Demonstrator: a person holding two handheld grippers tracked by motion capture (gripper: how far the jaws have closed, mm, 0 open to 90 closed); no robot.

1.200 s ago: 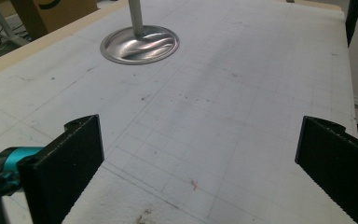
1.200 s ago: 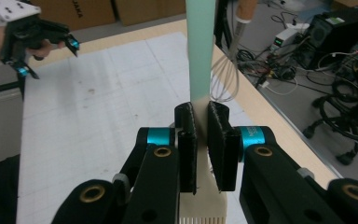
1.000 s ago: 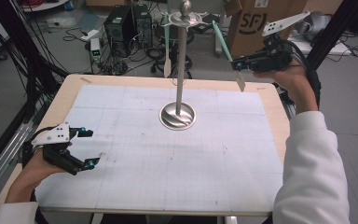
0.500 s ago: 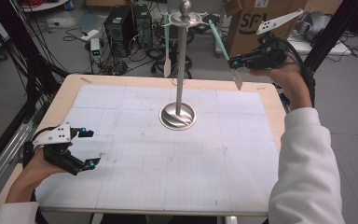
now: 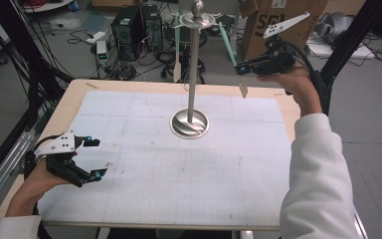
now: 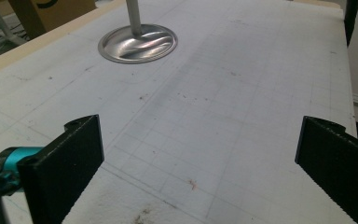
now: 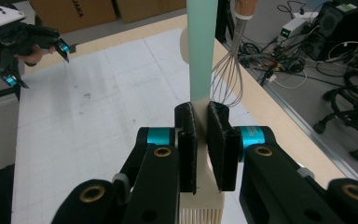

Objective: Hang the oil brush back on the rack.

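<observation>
A metal stand rises from a round base (image 5: 189, 123) on the white grid mat, its pole (image 5: 194, 64) ending in a hooked top (image 5: 197, 19). My right gripper (image 5: 241, 68) is raised at the far right, shut on a pastry brush with a mint-green handle (image 7: 201, 46) and cream bristles (image 7: 200, 215). The handle slants up toward the stand's top; I cannot tell whether it touches a hook. In its own view the right gripper (image 7: 202, 140) clamps the brush's neck. My left gripper (image 5: 97, 158) rests open at the near left, nothing between its jaws (image 6: 200, 154).
A second mint-handled utensil (image 5: 177, 50) hangs from the stand's left side. A wire whisk (image 7: 230, 74) hangs just behind the brush. Cardboard boxes (image 5: 258, 22), computers and cables lie on the floor beyond the table's far edge. The stand's base (image 6: 137, 43) lies ahead of the left gripper.
The right gripper has carried the brush up and to the left, bringing the handle's end closer to the stand's top. The left gripper has stayed in place.
</observation>
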